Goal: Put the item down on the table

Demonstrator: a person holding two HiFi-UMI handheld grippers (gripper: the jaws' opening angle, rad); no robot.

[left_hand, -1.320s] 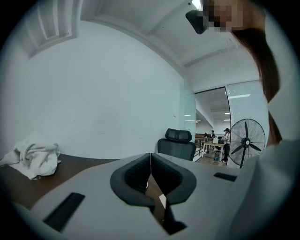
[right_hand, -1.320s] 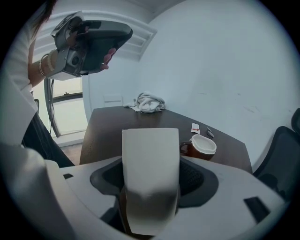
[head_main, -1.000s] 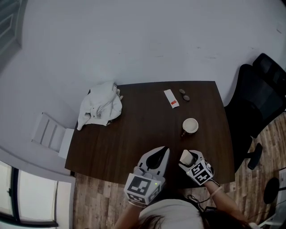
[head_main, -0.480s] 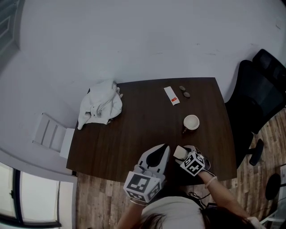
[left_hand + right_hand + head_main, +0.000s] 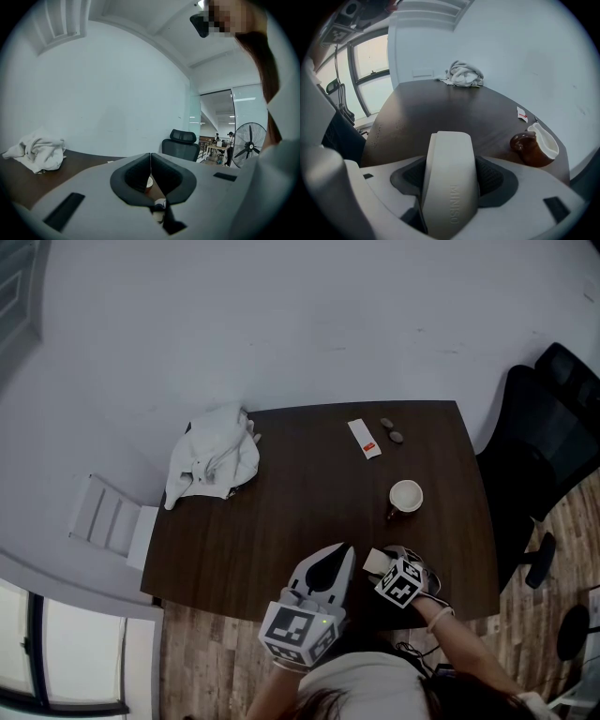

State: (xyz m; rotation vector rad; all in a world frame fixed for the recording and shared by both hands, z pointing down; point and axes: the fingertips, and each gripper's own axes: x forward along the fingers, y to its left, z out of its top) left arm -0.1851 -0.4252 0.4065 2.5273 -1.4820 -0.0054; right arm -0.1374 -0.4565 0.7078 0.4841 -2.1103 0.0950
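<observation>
The right gripper (image 5: 382,563) clamps the white MINISO case (image 5: 450,187) near the 6 o'clock edge of the table (image 5: 281,512); the left gripper (image 5: 150,171) is clenched, empty. Released there, it could tip off.

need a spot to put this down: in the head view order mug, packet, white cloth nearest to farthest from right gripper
1. Mug, just ahead of the right gripper, on the right side.
2. Packet, near the far edge.
3. White cloth, far left corner.

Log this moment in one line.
right gripper shut on white rounded case | left gripper shut, empty | case over dark wooden table
</observation>
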